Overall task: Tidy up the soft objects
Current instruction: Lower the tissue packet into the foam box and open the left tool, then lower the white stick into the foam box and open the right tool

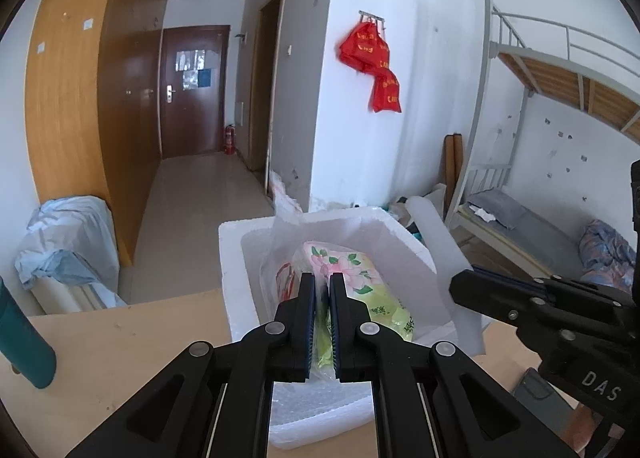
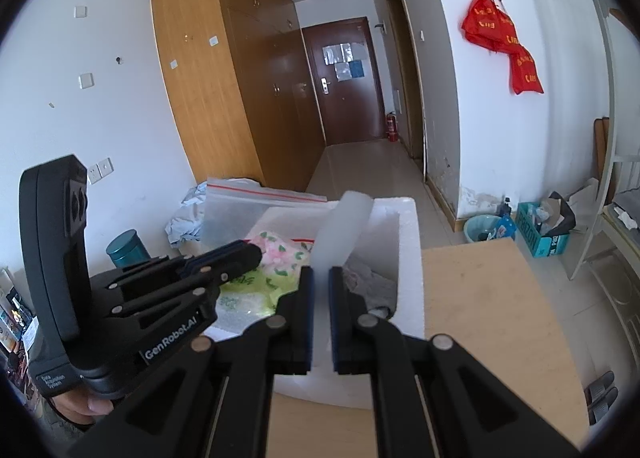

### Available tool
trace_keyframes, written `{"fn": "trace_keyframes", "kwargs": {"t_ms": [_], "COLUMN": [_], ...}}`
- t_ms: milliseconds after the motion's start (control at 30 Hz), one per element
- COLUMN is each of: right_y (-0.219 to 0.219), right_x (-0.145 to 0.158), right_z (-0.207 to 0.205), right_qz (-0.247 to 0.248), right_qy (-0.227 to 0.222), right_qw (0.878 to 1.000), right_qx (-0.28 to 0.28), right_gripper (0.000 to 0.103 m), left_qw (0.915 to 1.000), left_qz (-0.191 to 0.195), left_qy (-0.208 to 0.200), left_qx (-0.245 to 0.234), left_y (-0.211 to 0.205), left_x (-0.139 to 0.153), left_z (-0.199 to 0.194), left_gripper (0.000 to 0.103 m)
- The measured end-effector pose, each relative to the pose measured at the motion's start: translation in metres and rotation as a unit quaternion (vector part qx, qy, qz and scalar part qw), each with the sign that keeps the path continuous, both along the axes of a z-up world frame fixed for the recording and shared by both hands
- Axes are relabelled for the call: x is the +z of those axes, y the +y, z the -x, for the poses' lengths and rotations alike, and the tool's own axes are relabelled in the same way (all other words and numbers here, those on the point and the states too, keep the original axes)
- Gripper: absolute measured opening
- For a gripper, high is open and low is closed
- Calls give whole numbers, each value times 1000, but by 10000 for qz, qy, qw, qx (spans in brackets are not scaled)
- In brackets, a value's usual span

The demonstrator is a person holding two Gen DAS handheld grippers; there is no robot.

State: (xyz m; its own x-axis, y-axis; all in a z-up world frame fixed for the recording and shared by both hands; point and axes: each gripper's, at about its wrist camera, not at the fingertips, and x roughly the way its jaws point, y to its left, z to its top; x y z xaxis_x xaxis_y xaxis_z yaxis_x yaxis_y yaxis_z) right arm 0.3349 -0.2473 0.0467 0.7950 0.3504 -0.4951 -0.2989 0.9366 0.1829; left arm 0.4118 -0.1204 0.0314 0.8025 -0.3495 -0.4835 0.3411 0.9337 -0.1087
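Observation:
A soft pack in a green wrapper with pink flowers [image 1: 360,270] lies inside the white foam box [image 1: 232,258] on the table. My left gripper [image 1: 322,278] is shut on the near end of this pack, with wrapper showing between its blue pads. In the right wrist view the left gripper [image 2: 248,252] reaches over the same pack [image 2: 280,258]. My right gripper [image 2: 320,272] is shut on a translucent white foam sheet [image 2: 344,226] that stands up over the box wall [image 2: 408,258]. The left wrist view shows the right gripper [image 1: 460,286] at the right, beside the foam sheet [image 1: 432,226].
A grey cloth [image 2: 372,282] lies in the box's right part. A clear zip bag [image 2: 240,210] stands behind the box, and a teal can [image 2: 128,246] is to its left. Bubble wrap [image 1: 316,406] lies under my left fingers. The wooden table [image 2: 480,318] extends right.

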Motion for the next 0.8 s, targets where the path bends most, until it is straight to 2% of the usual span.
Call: {"fn": "trace_keyframes", "kwargs": {"t_ms": [100,167,233,300,400,633,800], "right_y": [-1,-1,-1,0,1,2,4], "right_x": [0,1,1,0,0,-3,-5], "right_z": [-2,-3,-3,-3,-3,-7,-11], "right_qz": [-4,-19,-20,-9,-5,2,62], "right_qy": [8,7,6,6,9,40,65], "right_qw": [10000,10000,10000,10000,10000,10000,10000], "right_qx": [-8,-8,3,13,14,19,15], "right_gripper": [9,9,9,9,9,9,9], "left_qw": [10000,9999,9999,9998,9988,9985,9982], "left_qz": [-52,-48,-38,-15,-12,-2,-12], "left_qy": [-5,-64,-54,-128,-404,-485,-535], "left_qx": [58,96,85,122,262,243,278], "left_y": [0,1,1,2,4,13,17], "left_x": [1,2,4,7,14,30,35], "left_z": [0,2,2,5,10,19,23], "left_gripper": [11,21,59,74,78,88,88]}}
